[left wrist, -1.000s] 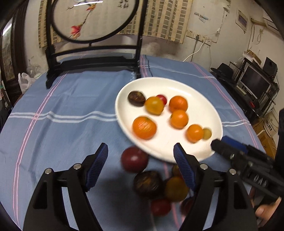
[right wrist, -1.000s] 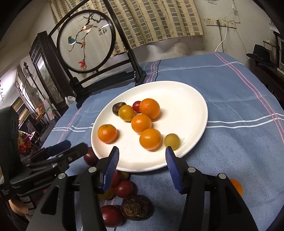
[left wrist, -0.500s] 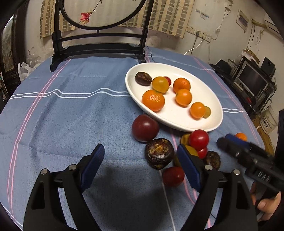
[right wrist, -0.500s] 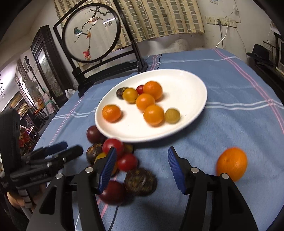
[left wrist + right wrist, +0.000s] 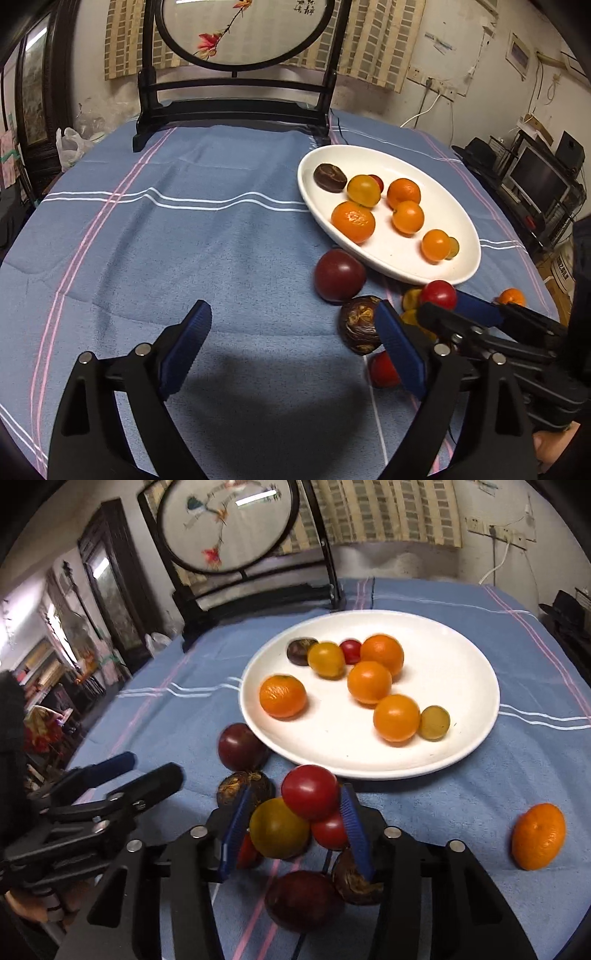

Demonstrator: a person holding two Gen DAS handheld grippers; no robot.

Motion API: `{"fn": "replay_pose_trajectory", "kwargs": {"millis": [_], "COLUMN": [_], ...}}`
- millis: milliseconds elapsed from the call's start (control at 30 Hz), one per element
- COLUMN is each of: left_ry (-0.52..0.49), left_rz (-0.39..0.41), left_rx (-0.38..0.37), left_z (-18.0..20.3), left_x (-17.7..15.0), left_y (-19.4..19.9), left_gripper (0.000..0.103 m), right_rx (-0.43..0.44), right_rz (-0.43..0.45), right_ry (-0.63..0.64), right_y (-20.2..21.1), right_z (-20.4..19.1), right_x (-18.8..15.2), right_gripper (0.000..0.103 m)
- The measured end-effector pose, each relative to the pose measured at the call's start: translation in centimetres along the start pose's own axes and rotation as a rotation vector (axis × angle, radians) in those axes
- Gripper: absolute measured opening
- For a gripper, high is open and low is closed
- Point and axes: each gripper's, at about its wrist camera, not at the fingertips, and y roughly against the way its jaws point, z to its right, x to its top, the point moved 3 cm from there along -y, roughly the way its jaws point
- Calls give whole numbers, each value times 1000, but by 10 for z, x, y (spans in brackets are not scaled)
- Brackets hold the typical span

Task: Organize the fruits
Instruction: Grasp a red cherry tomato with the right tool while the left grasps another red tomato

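A white plate holds several oranges, a yellow tomato, a small red one and a dark fruit. Loose fruit lies in front of it: a dark red plum, a brown wrinkled fruit, red tomatoes and a yellow one. My right gripper has narrowed around a red tomato and a yellow tomato; contact is unclear. It also shows in the left wrist view. My left gripper is open and empty over bare cloth, left of the pile.
A lone orange lies on the blue striped tablecloth at the right. A black-framed round embroidered screen stands at the table's back. A monitor and shelves stand beyond the right edge.
My right gripper has dropped into the loose pile and its fingers have narrowed around the red and yellow tomatoes. My left gripper has swung left and drawn back from the pile.
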Motion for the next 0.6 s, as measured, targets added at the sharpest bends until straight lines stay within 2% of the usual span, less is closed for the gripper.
{"fn": "replay_pose_trajectory", "kwargs": {"millis": [100, 333, 467, 600], "left_ry": [-5, -49, -126, -229], "left_rz": [-4, -35, -75, -67], "left_rx": [2, -47, -88, -117], "left_z": [0, 13, 33, 47], "left_x": [-1, -9, -19, -29], "left_y": [-1, -6, -10, -2], "left_gripper": [88, 88, 88, 88], "right_rx": [-16, 81, 86, 79], "right_rz": [5, 93, 114, 111], "right_ry": [-27, -100, -145, -173], "right_y": [-3, 33, 42, 42], "right_z": [4, 29, 49, 61], "right_x": [2, -2, -8, -10], "right_gripper": [33, 32, 32, 32]}}
